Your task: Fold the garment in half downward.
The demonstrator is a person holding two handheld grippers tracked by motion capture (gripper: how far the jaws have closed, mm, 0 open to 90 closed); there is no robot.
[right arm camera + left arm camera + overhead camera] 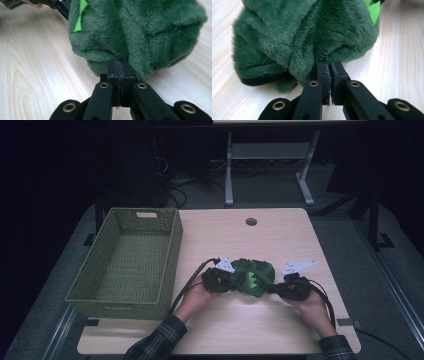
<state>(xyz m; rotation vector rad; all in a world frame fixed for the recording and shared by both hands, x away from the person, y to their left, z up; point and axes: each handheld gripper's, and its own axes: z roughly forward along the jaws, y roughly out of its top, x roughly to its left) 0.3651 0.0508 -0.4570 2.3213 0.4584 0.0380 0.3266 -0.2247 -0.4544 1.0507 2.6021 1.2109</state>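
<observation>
Both tongs are clenched on the green plush toy (254,276): my left tongs (329,71) pinch a fold of fur at one end, and my right tongs (121,70) pinch a fold at the opposite end. In each gripper view the jaws stand almost fully together, with only a thin layer of pile between them. The toy sits low over the tabletop (240,320), between my two hands, right of the woven basket (127,261), which holds nothing.

Risks, as I judge them from this position:

1. Shallow grip. Each pair holds fur and fabric, not the stuffed body. If I lift quickly, the pile may slide out of one pair.
2. Uneven carry. If one side releases, the toy swings from the other pair and may drop short of the basket.
3. Opposing pull. If my hands drift apart, the fabric tightens and either grip may tear free.
4. Rim contact. A sagging middle may catch on the near basket wall during transfer.
</observation>
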